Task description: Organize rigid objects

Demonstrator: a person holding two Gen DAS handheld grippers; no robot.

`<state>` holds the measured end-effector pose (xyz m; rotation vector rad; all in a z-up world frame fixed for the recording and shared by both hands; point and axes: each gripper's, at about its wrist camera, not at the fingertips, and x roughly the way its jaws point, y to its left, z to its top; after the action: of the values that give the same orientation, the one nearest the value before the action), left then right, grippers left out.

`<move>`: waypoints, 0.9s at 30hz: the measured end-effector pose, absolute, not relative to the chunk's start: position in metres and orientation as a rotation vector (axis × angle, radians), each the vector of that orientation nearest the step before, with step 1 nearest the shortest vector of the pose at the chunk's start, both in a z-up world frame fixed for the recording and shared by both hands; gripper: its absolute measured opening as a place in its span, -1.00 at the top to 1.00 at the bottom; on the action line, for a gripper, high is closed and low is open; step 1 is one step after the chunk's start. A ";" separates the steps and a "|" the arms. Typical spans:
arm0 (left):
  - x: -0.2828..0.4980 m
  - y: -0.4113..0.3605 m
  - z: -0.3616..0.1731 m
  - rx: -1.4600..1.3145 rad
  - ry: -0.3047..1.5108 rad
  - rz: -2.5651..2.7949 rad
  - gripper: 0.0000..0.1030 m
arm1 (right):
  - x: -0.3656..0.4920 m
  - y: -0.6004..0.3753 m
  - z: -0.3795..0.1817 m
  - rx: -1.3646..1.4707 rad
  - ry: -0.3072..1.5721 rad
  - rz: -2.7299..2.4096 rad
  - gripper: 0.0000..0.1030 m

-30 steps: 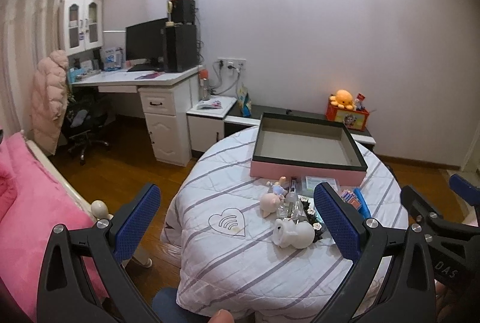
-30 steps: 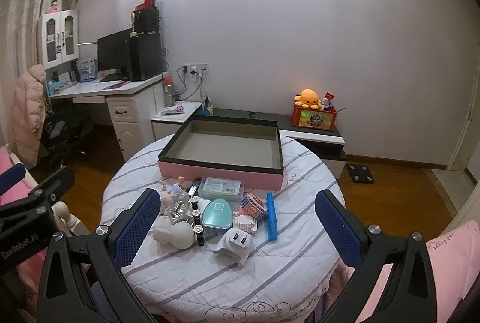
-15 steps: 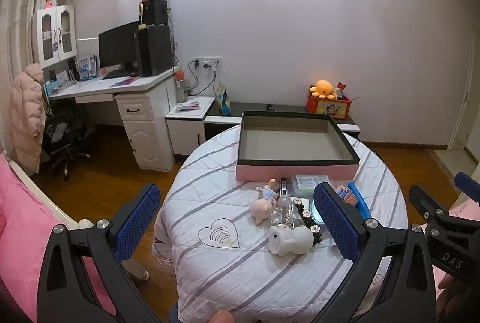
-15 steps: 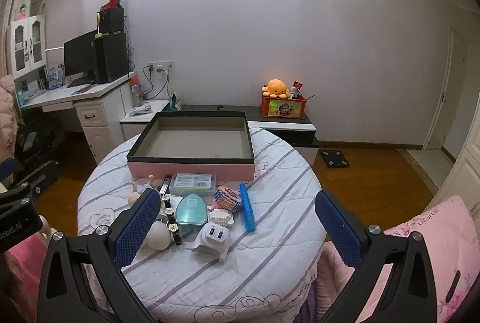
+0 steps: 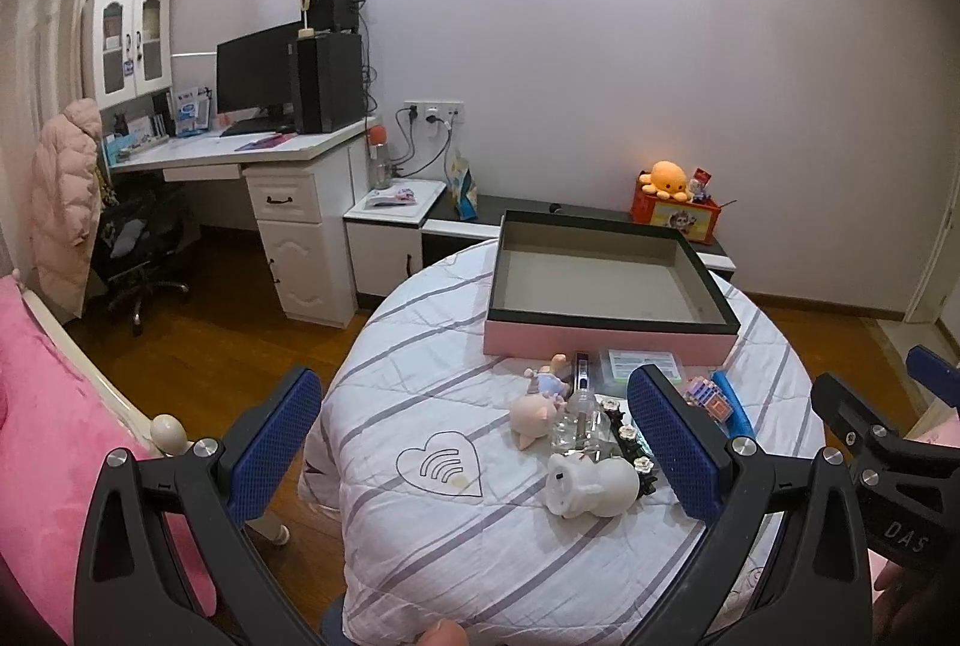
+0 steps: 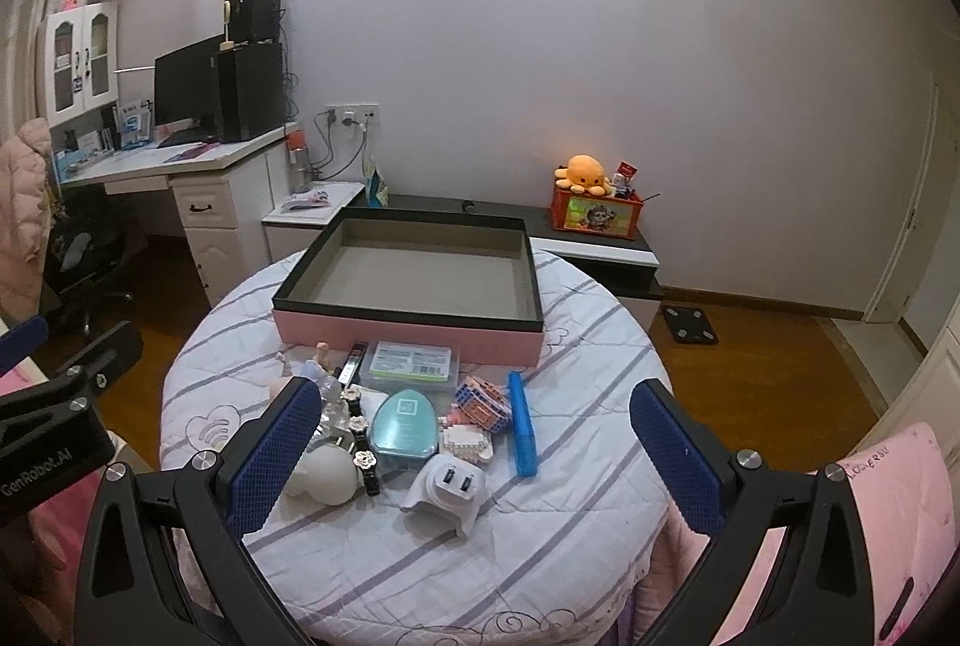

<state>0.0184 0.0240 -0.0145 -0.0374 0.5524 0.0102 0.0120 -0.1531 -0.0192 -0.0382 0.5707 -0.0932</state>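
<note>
A pink box with a black rim (image 6: 408, 331) (image 5: 606, 343) sits empty at the far side of the round table (image 6: 540, 544). In front of it lies a cluster: a white charger (image 6: 447, 490), a teal case (image 6: 403, 429), a blue bar (image 6: 521, 424), a cube puzzle (image 6: 480, 403), a clear plastic case (image 6: 411, 361), a white figurine (image 5: 591, 487), a pink pig figurine (image 5: 534, 415) and a glass bottle (image 5: 579, 418). My left gripper (image 5: 480, 451) and right gripper (image 6: 474, 454) both hover open, near the table's front edge, holding nothing.
A white desk (image 5: 264, 154) with a monitor and an office chair (image 5: 135, 250) stand at the left. A pink bed (image 5: 36, 406) is at the near left. A low cabinet with an orange plush toy (image 6: 585, 175) runs along the back wall. A scale (image 6: 690, 325) lies on the wooden floor.
Both views have swung sideways and back over the table. The objects on it have not moved, and both grippers stay open.
</note>
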 end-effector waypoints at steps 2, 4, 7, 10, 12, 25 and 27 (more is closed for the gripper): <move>0.018 0.024 -0.014 -0.036 0.554 0.016 -1.00 | 0.013 -0.153 -0.019 -0.031 0.569 -0.083 -1.00; 0.017 0.023 -0.014 -0.036 0.555 0.016 -1.00 | 0.013 -0.153 -0.019 -0.028 0.566 -0.076 -1.00; 0.014 0.022 -0.014 -0.031 0.555 0.020 -1.00 | 0.011 -0.155 -0.019 -0.018 0.561 -0.068 -1.00; 0.014 0.019 -0.015 -0.027 0.560 0.018 -1.00 | 0.008 -0.158 -0.017 -0.009 0.556 -0.070 -1.00; 0.014 0.017 -0.016 -0.024 0.565 0.015 -1.00 | 0.007 -0.160 -0.018 -0.004 0.555 -0.074 -1.00; 0.034 0.015 -0.041 -0.024 0.617 0.007 -1.00 | 0.021 -0.175 -0.037 0.020 0.601 -0.087 -1.00; 0.039 0.017 -0.049 -0.023 0.636 0.012 -1.00 | 0.026 -0.177 -0.044 0.020 0.619 -0.091 -1.00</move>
<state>0.0385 0.0169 -0.0493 -0.0230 0.6358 0.0117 0.0256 -0.1766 -0.0443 0.0201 0.6186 -0.0914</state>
